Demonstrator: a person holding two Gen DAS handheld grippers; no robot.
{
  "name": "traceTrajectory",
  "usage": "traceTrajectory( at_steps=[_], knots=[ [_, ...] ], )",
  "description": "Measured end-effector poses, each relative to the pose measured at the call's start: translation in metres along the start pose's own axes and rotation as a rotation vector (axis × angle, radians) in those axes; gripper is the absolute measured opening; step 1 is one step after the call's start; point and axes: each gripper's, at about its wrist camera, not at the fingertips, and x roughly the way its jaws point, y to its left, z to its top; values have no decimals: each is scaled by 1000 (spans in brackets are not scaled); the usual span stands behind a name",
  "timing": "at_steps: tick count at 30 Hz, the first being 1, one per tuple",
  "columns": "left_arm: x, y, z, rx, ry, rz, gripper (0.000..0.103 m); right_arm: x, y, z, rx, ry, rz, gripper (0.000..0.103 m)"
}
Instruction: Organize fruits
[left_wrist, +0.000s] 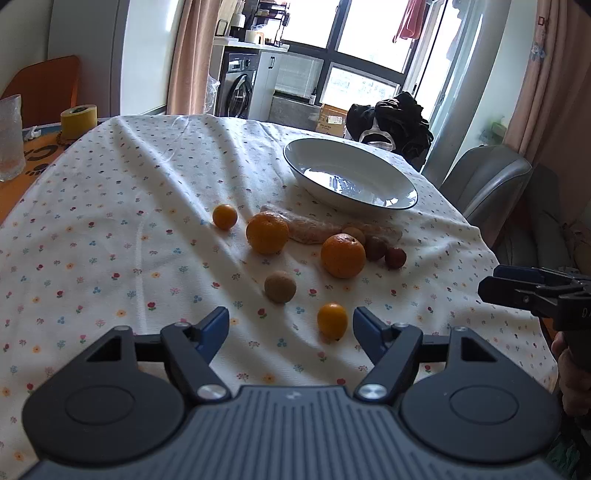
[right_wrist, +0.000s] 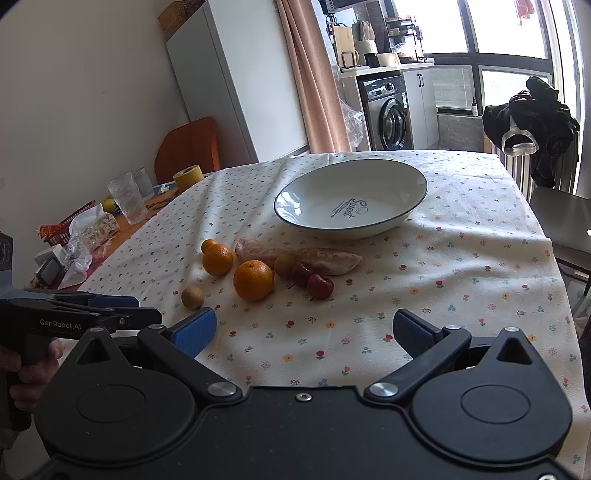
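Between wide-spread left tool (left_wrist: 290, 326) and white bowl (left_wrist: 369, 162), scattered fruit; right tool (right_wrist: 304, 328) wide too.

bowl (right_wrist: 354, 221): "Sweet" | left hand-held gripper (right_wrist: 122, 308): "GenRobot.AI"

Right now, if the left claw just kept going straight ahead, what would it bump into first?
Most likely the small orange fruit, lying on the tablecloth just ahead of the open left claw, near its right finger. Past it sits a brown round fruit. Depth is hard to judge here.
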Motion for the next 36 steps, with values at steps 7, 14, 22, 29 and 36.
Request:
traceTrajectory(
  at_steps=[7,14,22,29,36],
  knots=[
    [16,-3,1,-2,20,-18,56,9,-4,-2,-12,-5,6,102],
    [29,-8,1,-4,38,-42,48,18,-5,-3,-24,9,23,91],
    [45,-18,2,18,72,-75,25,31,-12,-5,-3,28,25,74],
    [47,-26,9,28,28,-77,21,40,-18,-2,4,32,26,61],
    [49,-25,20,25,16,-71,21,54,-21,2,11,45,29,54]
  ],
)
